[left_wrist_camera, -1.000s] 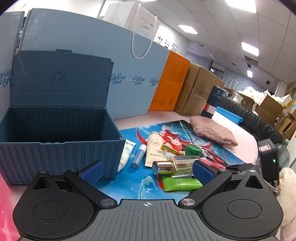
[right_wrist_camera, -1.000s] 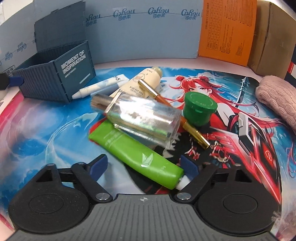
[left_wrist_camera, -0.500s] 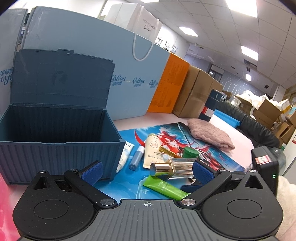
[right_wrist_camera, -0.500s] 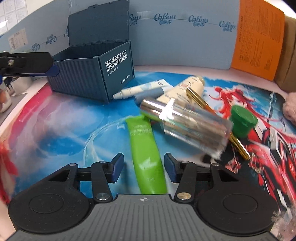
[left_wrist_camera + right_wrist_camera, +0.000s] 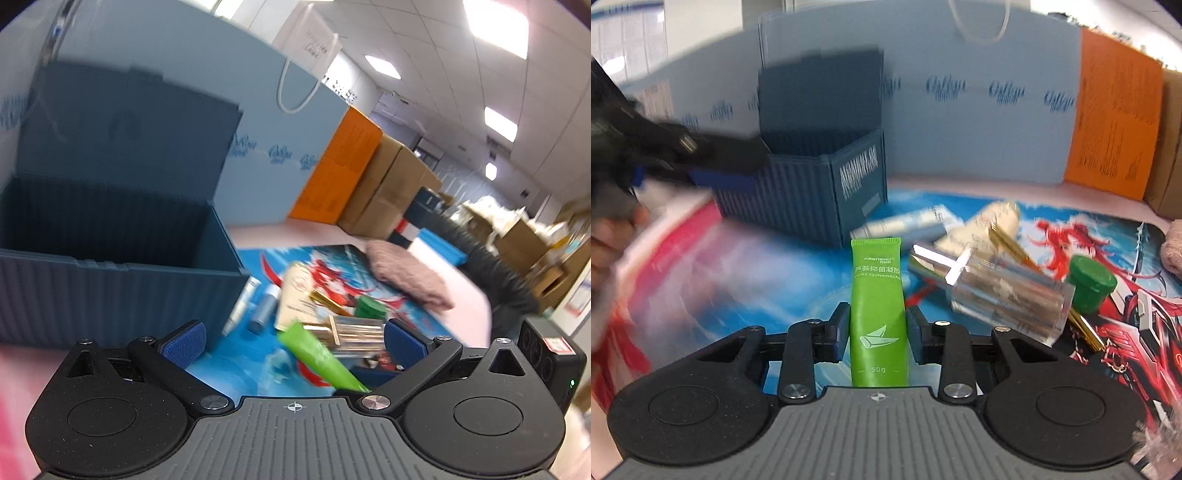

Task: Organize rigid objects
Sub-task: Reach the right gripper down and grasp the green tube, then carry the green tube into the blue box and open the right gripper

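A green tube (image 5: 877, 295) stands between the pads of my right gripper (image 5: 877, 326); its jaws are closing and both pads touch the tube's sides. In the left wrist view the same green tube (image 5: 317, 354) tilts up off the mat. My left gripper (image 5: 293, 341) is open and holds nothing; it hovers beside the open dark blue container box (image 5: 110, 288). That box (image 5: 820, 195) lies ahead of the right gripper, with the left gripper (image 5: 701, 173) at its left rim. A clear perfume bottle (image 5: 1004, 295), a green-capped jar (image 5: 1091, 282) and a gold pen (image 5: 1008, 243) lie on the printed mat (image 5: 775, 280).
A cream tube (image 5: 295, 295), a white tube (image 5: 240, 306) and a blue stick (image 5: 264, 310) lie by the box's corner. A pink knitted cloth (image 5: 406, 273) sits at the mat's far right. Blue panels (image 5: 960, 110), an orange board (image 5: 1115, 122) and cardboard boxes (image 5: 388, 192) line the back.
The right gripper's jaws have closed in from wide apart onto the green tube, which has swung in line with the fingers and lifted. The right view has turned toward the box. The left gripper rolled slightly.
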`<state>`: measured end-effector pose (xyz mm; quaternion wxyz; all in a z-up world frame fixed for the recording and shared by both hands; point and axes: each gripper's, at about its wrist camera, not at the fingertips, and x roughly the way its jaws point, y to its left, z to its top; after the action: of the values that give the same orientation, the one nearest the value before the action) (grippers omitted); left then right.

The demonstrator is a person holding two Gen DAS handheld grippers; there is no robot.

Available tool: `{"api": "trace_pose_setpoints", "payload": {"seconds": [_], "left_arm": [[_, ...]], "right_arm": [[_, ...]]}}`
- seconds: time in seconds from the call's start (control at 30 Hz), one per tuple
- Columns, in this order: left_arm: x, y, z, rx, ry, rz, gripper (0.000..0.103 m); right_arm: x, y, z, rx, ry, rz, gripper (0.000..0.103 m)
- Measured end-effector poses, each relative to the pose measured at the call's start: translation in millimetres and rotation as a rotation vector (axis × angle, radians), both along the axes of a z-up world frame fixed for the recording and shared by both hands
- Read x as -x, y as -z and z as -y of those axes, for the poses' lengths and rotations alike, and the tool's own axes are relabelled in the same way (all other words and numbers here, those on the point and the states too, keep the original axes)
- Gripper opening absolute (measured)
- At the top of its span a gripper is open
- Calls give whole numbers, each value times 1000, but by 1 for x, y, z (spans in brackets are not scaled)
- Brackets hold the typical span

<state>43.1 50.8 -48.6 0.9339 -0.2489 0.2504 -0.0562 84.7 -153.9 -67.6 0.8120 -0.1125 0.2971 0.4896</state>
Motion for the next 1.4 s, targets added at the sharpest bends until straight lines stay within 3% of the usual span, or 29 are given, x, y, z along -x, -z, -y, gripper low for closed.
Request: {"api": "trace_pose_setpoints", "payload": {"seconds": [0.13,0.23,0.4,0.6,0.73,0.8,0.9,1.0,1.17,1.27,1.4], "left_arm": [[-7,13,-12,168,41,-29,99],[-8,16,-18,260,76,-27,81],[-10,21,-21,306,79,-36,17],[-6,18,-28,365,71,10,9],[2,7,-32,354,42,71,9],[10,1,-41,377,22,113,9],[22,-10,-55,360,-45,180,9],[35,-18,-70,337,-113,250,9],[49,-16,-106,417,-210,326,10],[51,-11,-122,427,-275,332,17],[56,-7,-139,399,-392,303,18]], "right_arm": [[13,-9,2,-124,1,3,30],[22,-14,-2,-175,-32,6,30],[31,-21,-12,-198,-79,13,30],[33,-24,-18,-206,-91,23,30],[33,-30,-29,-227,-99,39,32],[29,-36,-37,-255,-97,35,39],[30,-46,-60,-249,-130,77,42],[31,-57,-89,-220,-219,145,32],[39,-75,-138,-140,-339,274,31],[48,-79,-168,-38,-402,395,31],[52,-68,-206,123,-428,567,30]]}}
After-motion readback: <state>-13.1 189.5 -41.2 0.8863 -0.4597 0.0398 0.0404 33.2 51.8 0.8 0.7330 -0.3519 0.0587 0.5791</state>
